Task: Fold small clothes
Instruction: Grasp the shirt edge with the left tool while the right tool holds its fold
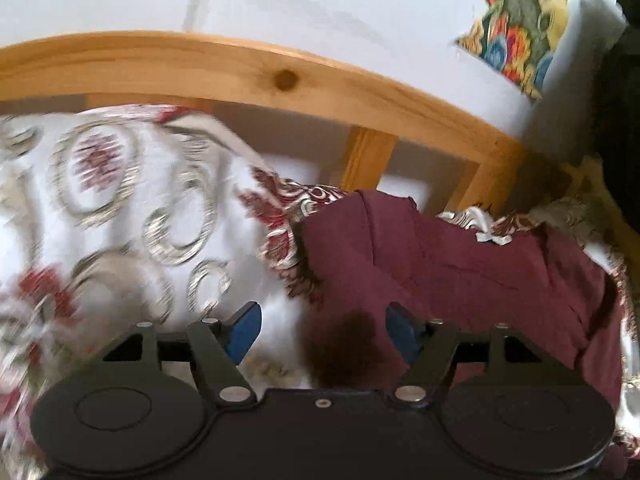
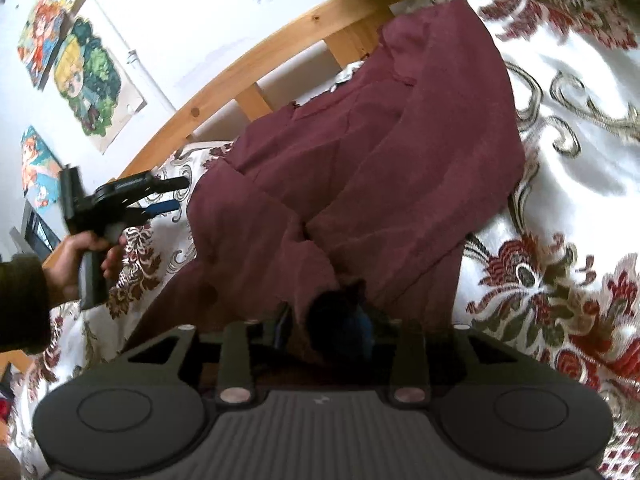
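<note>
A maroon garment (image 2: 360, 168) lies crumpled on a white bedspread with red floral pattern (image 2: 560, 160). My right gripper (image 2: 326, 330) is shut on a bunched edge of the maroon garment, its blue pads mostly hidden by the cloth. My left gripper (image 1: 322, 330) is open and empty, blue pads (image 1: 244, 330) apart, hovering over the garment's left edge (image 1: 460, 272). The left gripper also shows in the right wrist view (image 2: 176, 194), held in a hand beside the garment's far side.
A wooden bed rail (image 1: 280, 76) runs behind the bedspread (image 1: 120, 200), with slats below it. A white wall carries colourful cartoon posters (image 2: 88, 76). The view from the left wrist is motion-blurred.
</note>
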